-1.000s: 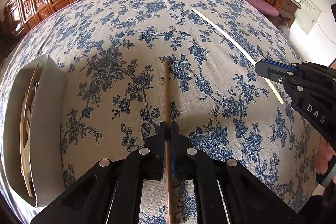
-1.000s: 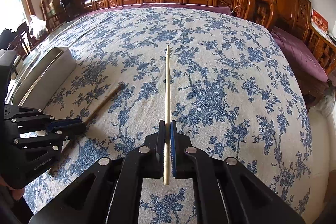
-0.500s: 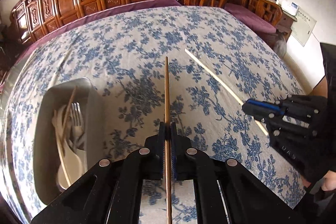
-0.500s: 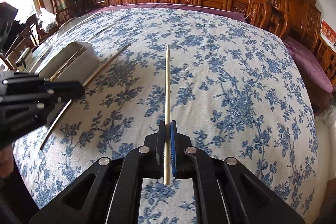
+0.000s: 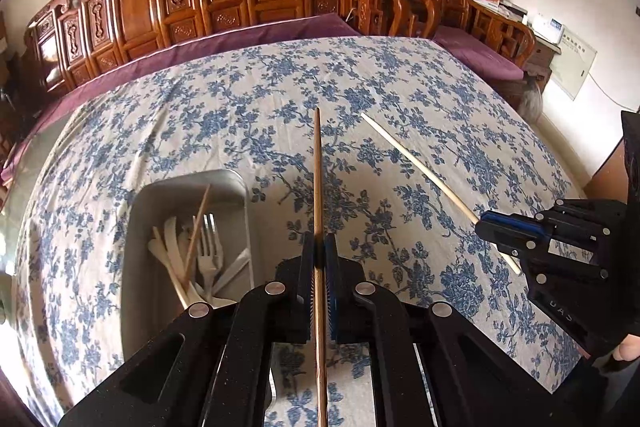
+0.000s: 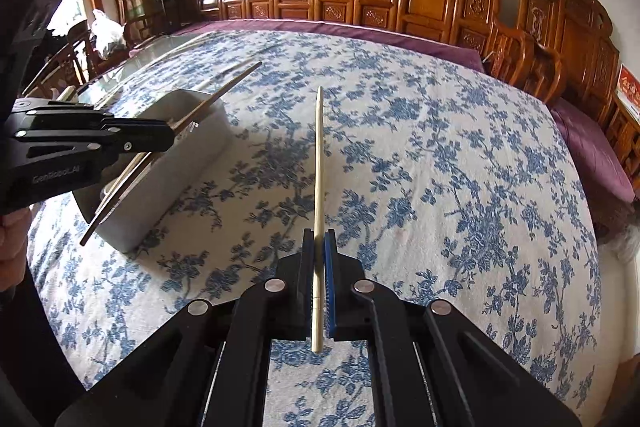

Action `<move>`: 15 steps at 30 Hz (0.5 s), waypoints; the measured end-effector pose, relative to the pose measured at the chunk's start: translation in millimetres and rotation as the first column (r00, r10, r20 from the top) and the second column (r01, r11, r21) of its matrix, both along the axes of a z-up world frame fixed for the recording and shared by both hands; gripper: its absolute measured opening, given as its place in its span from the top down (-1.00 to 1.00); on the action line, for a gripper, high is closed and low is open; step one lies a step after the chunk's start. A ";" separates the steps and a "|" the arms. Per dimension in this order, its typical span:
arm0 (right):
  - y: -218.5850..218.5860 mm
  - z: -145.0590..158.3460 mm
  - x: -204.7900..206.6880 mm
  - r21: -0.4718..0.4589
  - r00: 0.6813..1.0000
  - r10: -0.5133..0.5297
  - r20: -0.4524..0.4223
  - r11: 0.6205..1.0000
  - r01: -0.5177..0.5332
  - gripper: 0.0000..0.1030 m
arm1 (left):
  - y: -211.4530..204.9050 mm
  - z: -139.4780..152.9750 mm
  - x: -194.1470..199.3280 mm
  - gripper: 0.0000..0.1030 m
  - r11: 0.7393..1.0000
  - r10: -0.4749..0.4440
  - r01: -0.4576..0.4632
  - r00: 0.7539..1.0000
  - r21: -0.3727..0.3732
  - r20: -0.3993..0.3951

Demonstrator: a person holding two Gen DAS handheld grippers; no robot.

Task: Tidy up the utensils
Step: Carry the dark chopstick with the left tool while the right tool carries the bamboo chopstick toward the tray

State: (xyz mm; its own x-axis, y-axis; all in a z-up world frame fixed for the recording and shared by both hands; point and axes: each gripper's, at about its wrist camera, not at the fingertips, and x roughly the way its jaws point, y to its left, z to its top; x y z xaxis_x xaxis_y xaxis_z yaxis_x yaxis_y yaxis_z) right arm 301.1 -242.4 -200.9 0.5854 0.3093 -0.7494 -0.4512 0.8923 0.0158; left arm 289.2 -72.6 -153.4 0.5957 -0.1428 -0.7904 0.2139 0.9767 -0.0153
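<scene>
Mostly done: fork [image 5: 209, 247] and pale utensils already lie in the bin [image 5: 138, 267]. Two chopsticks left, both lifted. Dark chopstick [image 5: 318, 187] is clenched between the left fingers [image 5: 319, 267], bin just left of them. Pale chopstick [image 6: 318, 187] is clenched between the right fingers [image 6: 319, 267], bin further left on the desk [image 6: 440, 167].

My long brown wooden chopstick [image 5: 318, 187] runs off bottom edge; pale plastic utensils' [image 5: 188, 267] lower ends hidden (behind my left gripper [image 5: 319, 259]).

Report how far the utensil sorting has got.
Done: forks and pale utensils already lie in the grey bin. In hand: the left gripper clamps a brown chopstick, the right gripper a pale chopstick, both raised off the tablecloth. Left: dropping both into the bin.
</scene>
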 end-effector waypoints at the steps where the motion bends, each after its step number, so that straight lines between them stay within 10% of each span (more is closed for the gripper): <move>1: 3.2 2.2 -1.9 -0.001 1.000 0.005 0.006 1.000 -0.005 0.89 | 4.5 2.7 -0.2 0.92 1.000 -0.001 0.001 1.000 -0.003 0.005; 15: 38.6 8.2 -8.6 -0.019 0.998 0.049 0.032 0.999 -0.048 0.89 | 71.0 10.8 7.1 0.92 0.999 0.038 -0.039 0.998 0.012 0.053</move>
